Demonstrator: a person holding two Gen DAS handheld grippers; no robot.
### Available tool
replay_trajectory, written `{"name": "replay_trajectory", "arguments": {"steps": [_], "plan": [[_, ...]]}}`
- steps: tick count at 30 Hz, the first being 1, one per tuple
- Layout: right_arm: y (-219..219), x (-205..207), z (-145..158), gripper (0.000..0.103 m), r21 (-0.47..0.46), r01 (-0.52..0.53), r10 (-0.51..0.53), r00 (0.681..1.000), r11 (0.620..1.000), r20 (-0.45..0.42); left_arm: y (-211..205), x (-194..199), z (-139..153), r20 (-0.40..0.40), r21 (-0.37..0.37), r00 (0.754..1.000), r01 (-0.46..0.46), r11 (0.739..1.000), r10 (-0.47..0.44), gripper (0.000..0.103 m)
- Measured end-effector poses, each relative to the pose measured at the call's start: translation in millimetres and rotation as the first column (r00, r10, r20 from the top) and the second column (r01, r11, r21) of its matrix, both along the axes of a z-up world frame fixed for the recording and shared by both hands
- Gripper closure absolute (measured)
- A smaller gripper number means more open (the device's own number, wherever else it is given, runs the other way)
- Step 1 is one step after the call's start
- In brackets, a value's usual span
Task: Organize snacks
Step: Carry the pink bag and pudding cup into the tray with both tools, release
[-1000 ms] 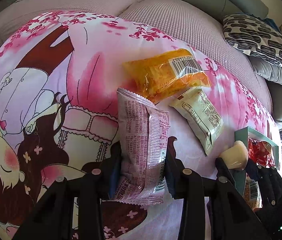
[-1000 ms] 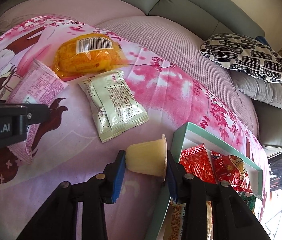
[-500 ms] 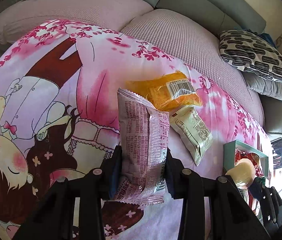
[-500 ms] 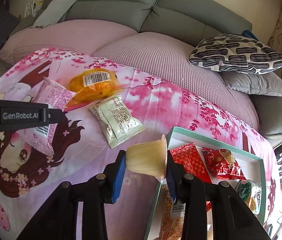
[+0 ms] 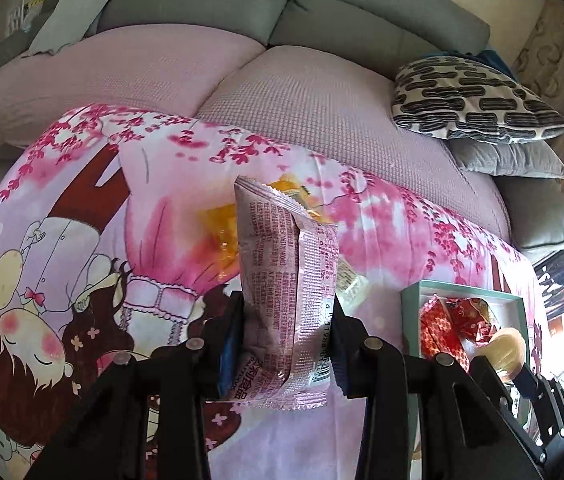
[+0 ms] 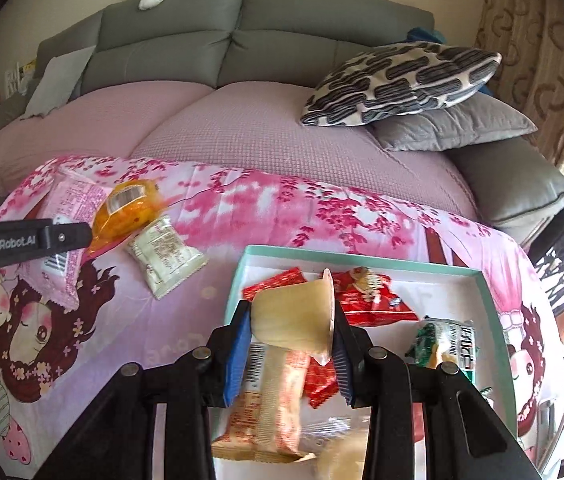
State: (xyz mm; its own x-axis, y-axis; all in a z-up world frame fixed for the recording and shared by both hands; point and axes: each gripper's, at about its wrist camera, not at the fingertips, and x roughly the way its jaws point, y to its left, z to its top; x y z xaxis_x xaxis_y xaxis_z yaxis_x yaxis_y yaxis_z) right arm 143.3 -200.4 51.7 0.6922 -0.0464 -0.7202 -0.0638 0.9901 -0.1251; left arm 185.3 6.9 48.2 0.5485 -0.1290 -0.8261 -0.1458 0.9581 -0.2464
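Our left claw [image 5: 287, 354] pinching one pink snack packet [image 5: 287, 292], long axis pointing away, our right claw [image 6: 291, 354] clamping one jelly cup [image 6: 295, 318] sideways, rim rightward, above the box [image 6: 489, 304].

A pink cartoon-print sheet [image 6: 242, 216] is covering the bed; a teal box [image 6: 489, 304] is sitting at four o'clock, an orange packet [image 6: 126, 212] and pale green packet [image 6: 166, 256] lying together at ten.
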Motion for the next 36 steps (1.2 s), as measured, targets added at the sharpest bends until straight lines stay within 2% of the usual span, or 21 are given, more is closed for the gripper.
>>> {"name": "replay_trajectory", "arguments": {"steps": [6, 12, 17, 23, 31, 36], "plan": [[-64.1, -2.0, 16.7, 0.064, 0.052, 0.145, -0.147, 0.988, 0.988, 0.040, -64.9, -0.8, 12.4, 0.031, 0.035, 0.986, 0.160, 0.986, -0.162, 0.063], [-122.6, -6.3, 26.4, 0.064, 0.124, 0.268, -0.276, 0.960, 0.955, 0.056, -128.7, -7.0, 15.7, 0.029, 0.109, 0.949, 0.311, 0.944, -0.315, 0.063], [-154.9, -10.0, 29.1, 0.064, 0.179, 0.323, -0.339, 0.938, 0.929, 0.069, -162.1, -12.1, 12.3, 0.012, 0.149, 0.920, 0.385, 0.911, -0.391, 0.063], [-179.2, -2.0, 14.5, 0.064, 0.203, 0.364, -0.380, 0.924, 0.909, 0.046, -175.9, -12.7, 8.1, 0.007, 0.163, 0.907, 0.414, 0.896, -0.421, 0.063], [-195.8, 11.0, -10.5, 0.064, 0.245, 0.375, -0.388, 0.922, 0.894, 0.004, -172.1, -1.9, -4.9, 0.022, 0.126, 0.915, 0.397, 0.909, -0.403, 0.063], [-196.9, 23.2, -17.3, 0.064, 0.236, 0.377, -0.387, 0.922, 0.896, -0.003, -170.7, 4.5, -13.9, 0.031, 0.104, 0.921, 0.384, 0.918, -0.388, 0.063]]}}
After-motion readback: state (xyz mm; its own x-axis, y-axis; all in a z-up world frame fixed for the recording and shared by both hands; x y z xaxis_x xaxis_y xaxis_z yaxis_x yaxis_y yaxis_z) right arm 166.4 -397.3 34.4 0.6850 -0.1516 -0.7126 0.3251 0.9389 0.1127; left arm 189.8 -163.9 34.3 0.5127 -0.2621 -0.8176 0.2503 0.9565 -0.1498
